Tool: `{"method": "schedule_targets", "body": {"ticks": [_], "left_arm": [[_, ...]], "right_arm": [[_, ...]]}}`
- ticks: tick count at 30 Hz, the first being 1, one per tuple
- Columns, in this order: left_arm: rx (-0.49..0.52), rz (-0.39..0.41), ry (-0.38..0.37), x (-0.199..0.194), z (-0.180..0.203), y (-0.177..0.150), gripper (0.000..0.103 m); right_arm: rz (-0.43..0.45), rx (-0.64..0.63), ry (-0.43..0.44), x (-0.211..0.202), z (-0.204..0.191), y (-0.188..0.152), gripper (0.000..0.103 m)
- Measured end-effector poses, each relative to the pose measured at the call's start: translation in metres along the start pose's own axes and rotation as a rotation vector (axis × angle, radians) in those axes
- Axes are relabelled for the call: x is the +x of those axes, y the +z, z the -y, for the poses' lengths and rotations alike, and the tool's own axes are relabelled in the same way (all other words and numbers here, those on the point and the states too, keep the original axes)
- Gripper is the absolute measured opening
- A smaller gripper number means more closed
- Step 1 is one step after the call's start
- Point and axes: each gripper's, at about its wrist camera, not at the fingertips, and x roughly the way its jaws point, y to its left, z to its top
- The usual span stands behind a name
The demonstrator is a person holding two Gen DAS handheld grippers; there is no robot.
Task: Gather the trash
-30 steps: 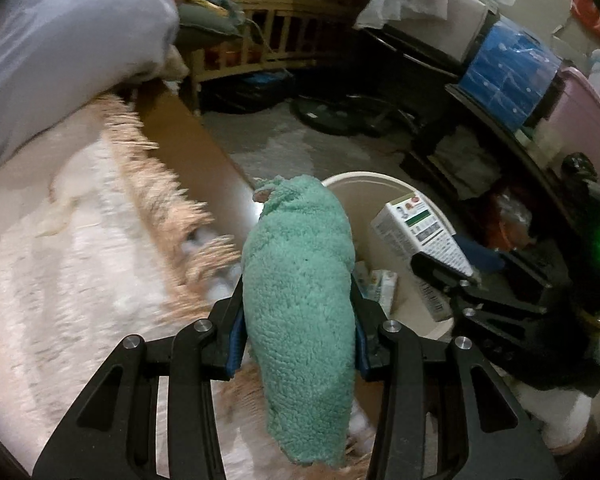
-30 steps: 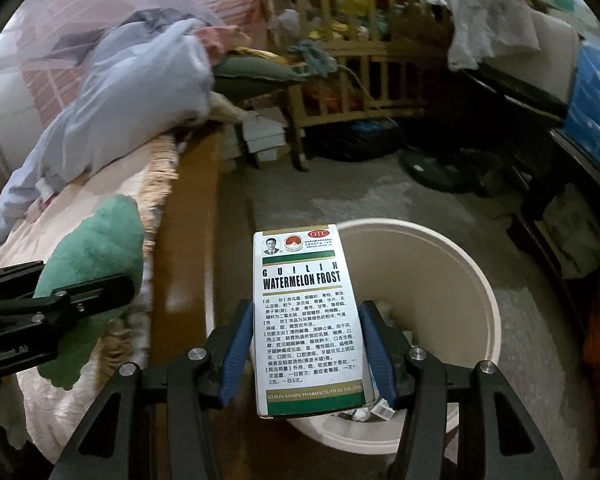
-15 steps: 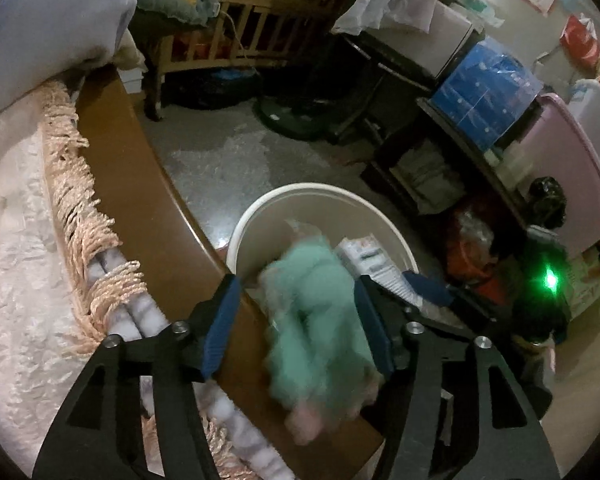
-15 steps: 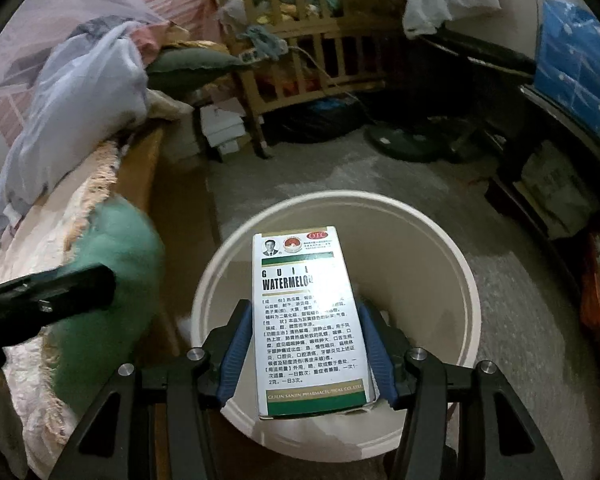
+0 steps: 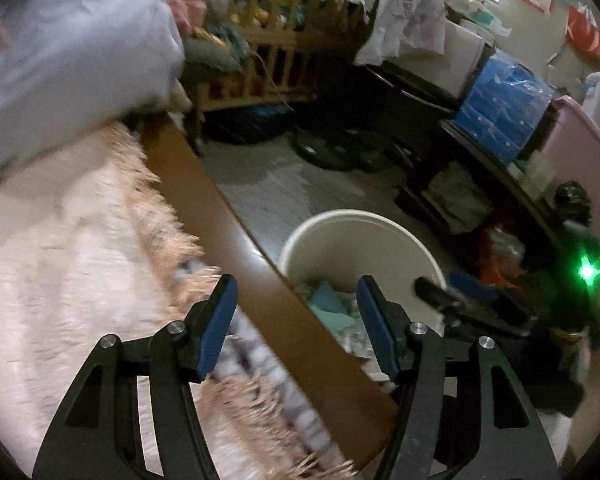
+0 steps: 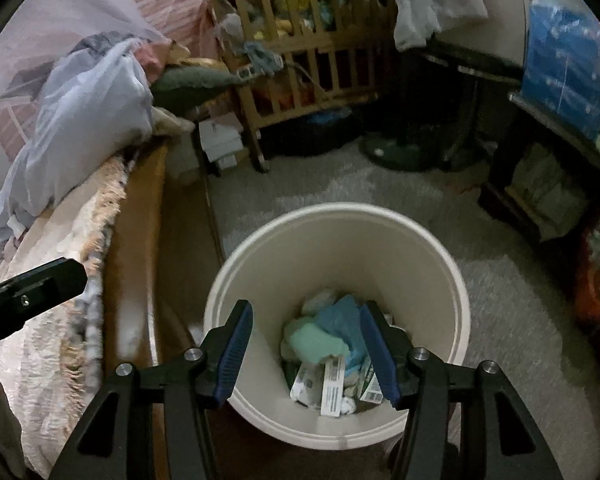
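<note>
Lying in bucket (image 6: pixel 440 280), green cloth (image 6: pixel 312 342) below right hand-held gripper (image 6: pixel 306 344); both hand-held grippers released, empty.

We are in a cluttered home bedroom: a bed (image 6: pixel 72 280) with a fringed blanket (image 5: pixel 60 260), a wooden crib (image 6: pixel 300 60) full of things, and a cream bin (image 6: pixel 380 248) on the carpet beside the bed's wooden edge.

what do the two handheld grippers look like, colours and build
Both look the same: the left gripper and right gripper are matte black, angular frames with triangular cut-outs and round silver bolt heads at the joints. Each has two jaws lined with flat blue pads. No cables or printed markings show on either. A green light glows near the right gripper's body in the left wrist view.
</note>
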Motion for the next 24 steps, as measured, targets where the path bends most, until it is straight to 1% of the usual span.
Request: {"method": "schedule_targets", "body": {"ticks": [2,7,14,19,20,21,22,24], "left_arm": [[0.015,0.035,0.024,-0.014,0.001,-0.003,0.061],[0.015,0.087,0.028,-0.039,-0.001,-0.008,0.061],[0.032,0.139,0.066,-0.064,0.001,-0.01,0.061],[0.037,0.182,0.072,-0.08,0.003,-0.012,0.061],[0.043,0.197,0.074,-0.086,0.003,-0.012,0.061],[0.047,0.207,0.076,-0.089,0.002,-0.012,0.061],[0.05,0.22,0.081,-0.093,0.003,-0.012,0.061],[0.054,0.244,0.086,-0.101,0.003,-0.012,0.061]], "right_arm": [[0.042,-0.012,-0.014,-0.014,-0.006,0.002,0.054],[0.135,-0.022,-0.03,-0.051,-0.021,0.004,0.054],[0.228,-0.027,-0.046,-0.094,-0.033,0.008,0.054],[0.279,-0.04,-0.059,-0.12,-0.042,0.007,0.055],[0.286,-0.04,-0.06,-0.123,-0.043,0.006,0.06],[0.294,-0.039,-0.061,-0.127,-0.044,0.005,0.069],[0.309,-0.038,-0.061,-0.131,-0.046,0.005,0.072],[0.337,-0.043,-0.06,-0.14,-0.05,0.003,0.073]]}}
